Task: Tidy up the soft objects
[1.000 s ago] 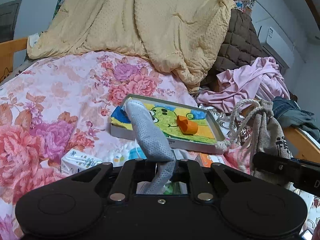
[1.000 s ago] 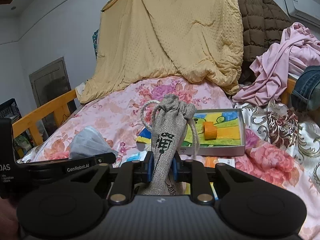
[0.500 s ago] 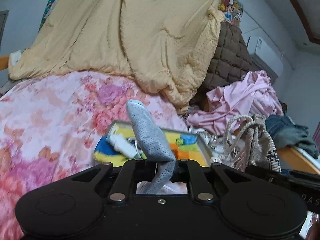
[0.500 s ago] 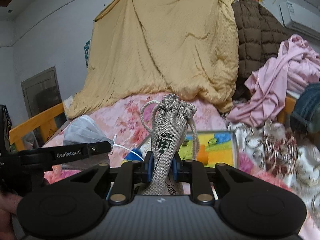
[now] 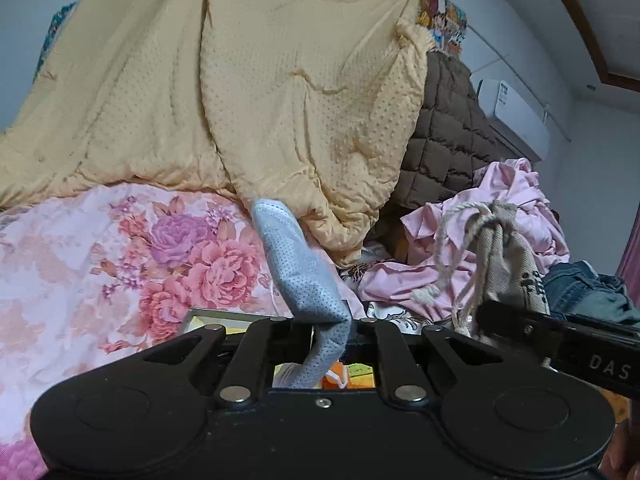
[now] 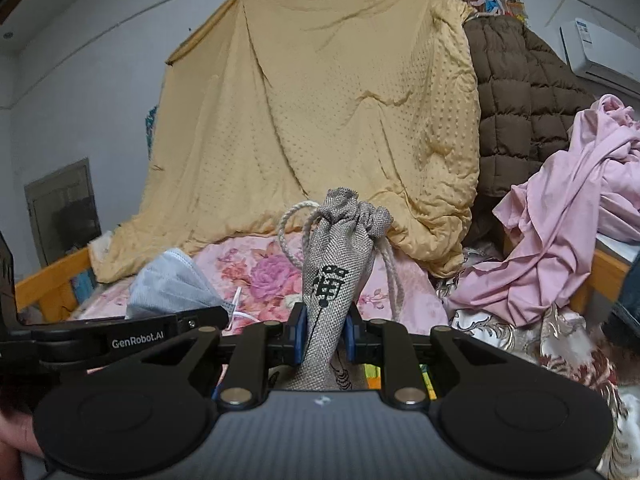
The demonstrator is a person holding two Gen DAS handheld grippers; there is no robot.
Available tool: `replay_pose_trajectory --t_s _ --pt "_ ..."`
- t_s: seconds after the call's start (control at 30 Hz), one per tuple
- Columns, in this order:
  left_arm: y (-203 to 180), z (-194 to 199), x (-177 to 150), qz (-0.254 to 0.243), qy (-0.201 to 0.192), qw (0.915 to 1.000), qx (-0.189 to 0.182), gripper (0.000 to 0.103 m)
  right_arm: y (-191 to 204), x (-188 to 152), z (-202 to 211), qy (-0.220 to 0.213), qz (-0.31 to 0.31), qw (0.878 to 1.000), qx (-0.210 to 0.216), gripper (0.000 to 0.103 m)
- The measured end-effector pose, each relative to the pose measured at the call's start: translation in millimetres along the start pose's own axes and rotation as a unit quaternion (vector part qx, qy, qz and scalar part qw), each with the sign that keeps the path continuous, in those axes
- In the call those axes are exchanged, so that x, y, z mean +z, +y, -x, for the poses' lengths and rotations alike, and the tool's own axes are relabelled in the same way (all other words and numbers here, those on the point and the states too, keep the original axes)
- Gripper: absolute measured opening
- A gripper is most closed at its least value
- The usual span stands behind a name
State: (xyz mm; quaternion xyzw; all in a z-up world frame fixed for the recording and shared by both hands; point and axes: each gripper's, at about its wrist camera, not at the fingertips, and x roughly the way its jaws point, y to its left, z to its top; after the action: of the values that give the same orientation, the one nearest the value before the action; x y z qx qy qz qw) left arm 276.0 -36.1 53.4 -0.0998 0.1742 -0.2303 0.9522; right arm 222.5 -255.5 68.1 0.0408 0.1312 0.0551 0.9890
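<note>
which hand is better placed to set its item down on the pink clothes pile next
Right, probably. The right gripper, shut on the drawstring pouch, sits on the pink clothes side. The left gripper, holding the face mask, would need to cross it.

Even, soft indoor light, moderately bright; no glare or hard shadows. Strong fisheye bending at edges. Pink floral bedsheet (image 5: 80, 264) slightly smeared lower left; hanging yellow dotted blanket (image 6: 340, 120) sharp.
</note>
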Motion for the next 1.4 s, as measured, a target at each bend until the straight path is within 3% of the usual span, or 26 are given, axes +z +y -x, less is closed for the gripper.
replay_pose_trajectory --t_s 0.3,0.8,1.27,1.4 --pt "3 -72 -4 -0.038 0.034 0.9986 0.009 0.013 -22 -12 -69 0.025 -0.005 1.000 -0.014 0.021" --pt "30 -175 -32 -0.012 0.112 0.9932 0.029 0.014 -56 -45 -142 0.098 -0.010 0.994 -0.043 0.021" --pt "42 -249 -64 0.003 0.218 0.9753 0.033 0.017 -68 -77 -208 0.192 -0.030 0.980 -0.037 0.022" --pt "40 -259 -76 0.000 0.235 0.9715 0.033 0.021 -72 -87 -215 0.216 -0.038 0.975 -0.035 0.027"
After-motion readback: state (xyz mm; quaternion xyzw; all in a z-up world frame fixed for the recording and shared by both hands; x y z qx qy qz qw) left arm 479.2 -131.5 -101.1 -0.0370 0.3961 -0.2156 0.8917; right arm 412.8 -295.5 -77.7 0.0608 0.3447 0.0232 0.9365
